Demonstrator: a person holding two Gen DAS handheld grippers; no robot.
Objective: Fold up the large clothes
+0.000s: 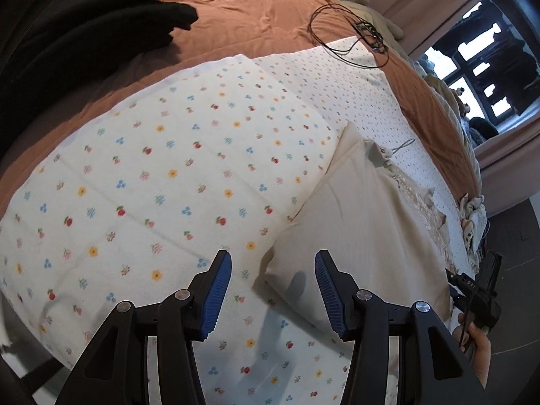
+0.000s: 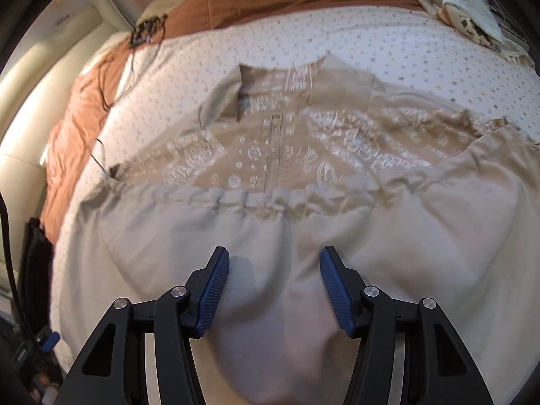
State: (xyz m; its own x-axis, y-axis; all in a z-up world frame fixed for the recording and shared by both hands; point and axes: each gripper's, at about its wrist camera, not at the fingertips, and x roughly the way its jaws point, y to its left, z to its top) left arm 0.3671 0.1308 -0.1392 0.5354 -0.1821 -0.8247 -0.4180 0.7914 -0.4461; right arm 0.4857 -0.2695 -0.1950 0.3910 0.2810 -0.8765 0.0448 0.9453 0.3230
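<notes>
- Our beige garment point(image 2: 270, 155), embroidered and zipped, lies spread on the floral sheet point(image 1: 141, 155).
- A black cable point(image 1: 341, 30) and dark clothes point(image 1: 84, 20) lie nearby.
- Our left gripper point(image 1: 273, 290) and right gripper point(image 2: 275, 287) are released, grasping nothing.

Both grippers are pointing steeply downward, the left gripper point(image 1: 273, 263) and right gripper point(image 2: 275, 260) each holding their blue-padded jaws apart (nothing pinched between them); a hand point(image 1: 474, 347) is showing at the left view's edge.
</notes>
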